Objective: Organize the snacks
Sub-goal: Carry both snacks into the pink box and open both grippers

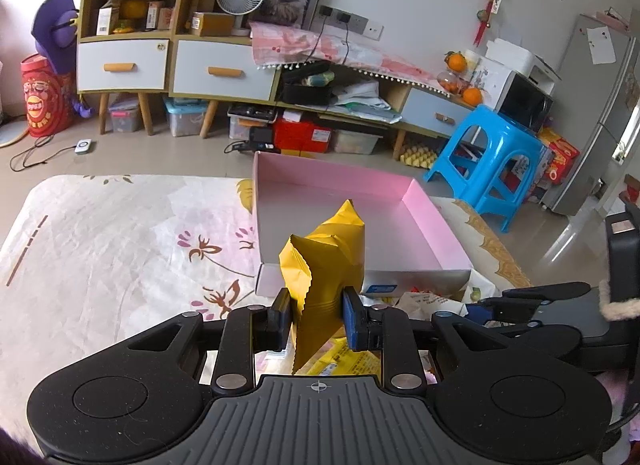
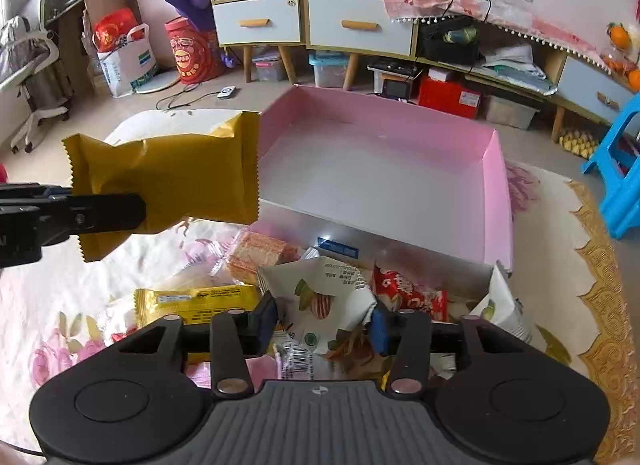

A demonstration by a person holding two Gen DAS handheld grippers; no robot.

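My left gripper (image 1: 316, 319) is shut on a gold snack packet (image 1: 326, 261) and holds it in the air just before the near wall of an empty pink box (image 1: 424, 217). The same packet (image 2: 172, 177) shows at the left of the right wrist view, pinched by the left gripper's fingers (image 2: 100, 213). My right gripper (image 2: 322, 327) is shut on a white snack packet with a fruit picture (image 2: 320, 289), low over a pile of snacks: a yellow packet (image 2: 196, 301), a red packet (image 2: 408, 297) and an orange wafer packet (image 2: 260, 253).
The pink box (image 2: 496, 185) and the snacks lie on a floral cloth (image 1: 112, 241) over a low table. A blue plastic stool (image 1: 492, 157) stands to the right. Cabinets with drawers (image 1: 224, 69) and storage boxes line the far wall.
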